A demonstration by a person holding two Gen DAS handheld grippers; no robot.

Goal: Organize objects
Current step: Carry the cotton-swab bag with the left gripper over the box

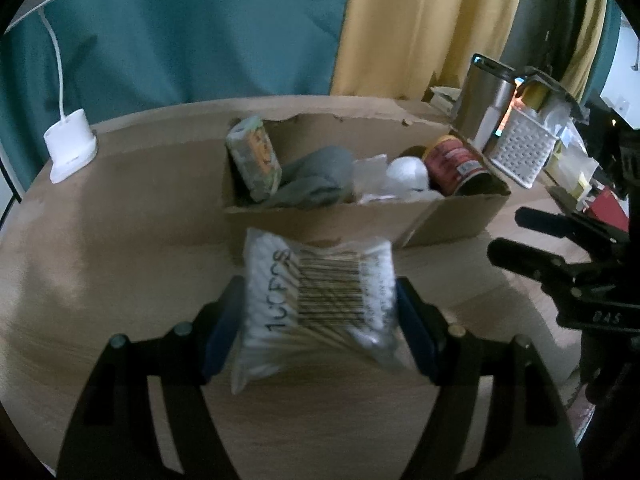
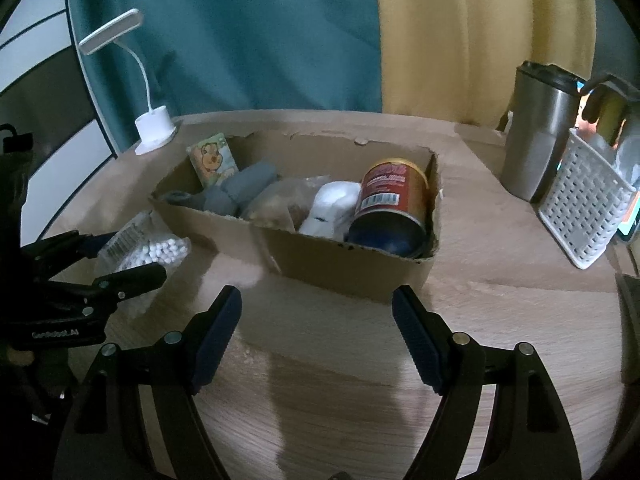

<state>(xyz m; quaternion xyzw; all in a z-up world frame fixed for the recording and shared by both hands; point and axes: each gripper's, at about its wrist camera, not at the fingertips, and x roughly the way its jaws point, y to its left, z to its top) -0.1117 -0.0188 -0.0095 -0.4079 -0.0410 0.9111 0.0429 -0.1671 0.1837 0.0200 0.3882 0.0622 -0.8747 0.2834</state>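
Observation:
A clear bag of cotton swabs (image 1: 320,300) marked 100PCS sits between the fingers of my left gripper (image 1: 320,300), which is shut on it just above the wooden table (image 1: 120,260). The bag also shows in the right wrist view (image 2: 144,250), held by the left gripper (image 2: 120,258). A cardboard box (image 1: 352,216) behind it holds a green packet (image 1: 254,158), grey cloth (image 1: 316,182), a white ball (image 1: 408,172) and a red can (image 1: 456,164). My right gripper (image 2: 316,320) is open and empty in front of the box (image 2: 352,268).
A white desk lamp (image 1: 70,148) stands at the back left. A steel tumbler (image 2: 536,136) and a white perforated basket (image 2: 584,204) stand right of the box. Teal and yellow curtains hang behind the table.

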